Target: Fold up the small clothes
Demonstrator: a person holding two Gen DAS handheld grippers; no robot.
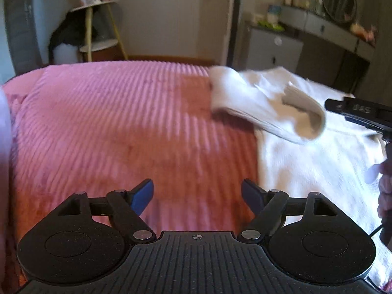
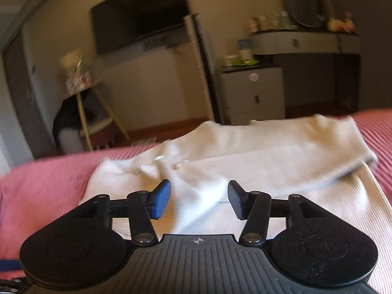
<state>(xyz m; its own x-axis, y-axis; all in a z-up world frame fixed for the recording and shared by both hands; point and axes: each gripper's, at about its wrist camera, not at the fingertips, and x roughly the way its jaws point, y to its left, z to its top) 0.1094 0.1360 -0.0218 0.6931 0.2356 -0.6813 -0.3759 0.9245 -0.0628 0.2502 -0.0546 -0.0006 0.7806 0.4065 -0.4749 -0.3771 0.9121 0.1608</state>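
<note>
The left gripper (image 1: 197, 197), black with blue pads, hovers with its jaws spread wide over the pink ribbed bed cover (image 1: 110, 122), holding nothing. To its right lies the white ribbed knit garment (image 1: 306, 161) on the bed, one sleeve (image 1: 264, 105) folded across it. The right gripper (image 2: 199, 199) hangs above the garment's folded part (image 2: 196, 191), jaws apart and empty. Both views are blurred.
</note>
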